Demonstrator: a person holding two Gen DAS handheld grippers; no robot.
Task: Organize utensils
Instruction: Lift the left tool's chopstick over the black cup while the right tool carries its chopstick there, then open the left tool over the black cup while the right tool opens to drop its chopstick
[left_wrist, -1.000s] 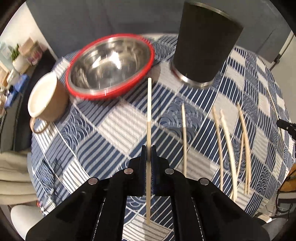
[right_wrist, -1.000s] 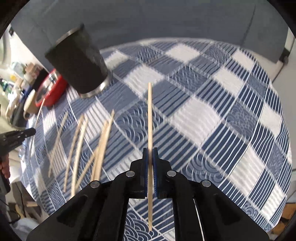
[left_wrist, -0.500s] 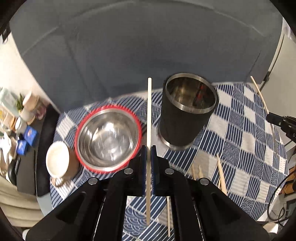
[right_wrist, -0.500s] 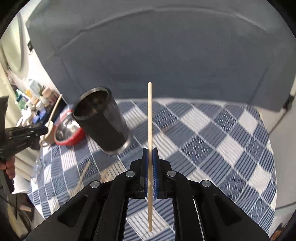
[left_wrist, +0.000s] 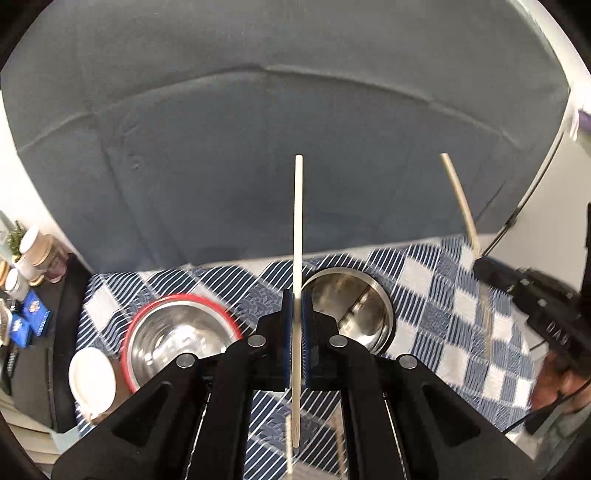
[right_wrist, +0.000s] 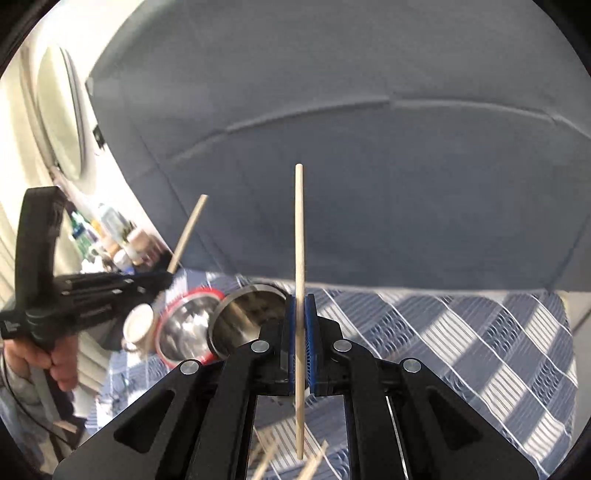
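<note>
left gripper (left_wrist: 297, 314) clamped left chopstick (left_wrist: 298, 221), long axis along fingers, tip forward above holder (left_wrist: 384, 317) | right gripper (right_wrist: 300, 325) pinched right chopstick (right_wrist: 299, 240) likewise | only right view showed hand (right_wrist: 55, 362)

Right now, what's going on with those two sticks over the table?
A person is tidying chopsticks with a hand-held claw in each hand. The left claw is shut on one chopstick, and the right claw is shut on another chopstick. Both hang above a steel cup, beside a red-rimmed bowl on the checked cloth. More chopsticks lie loose below.
</note>
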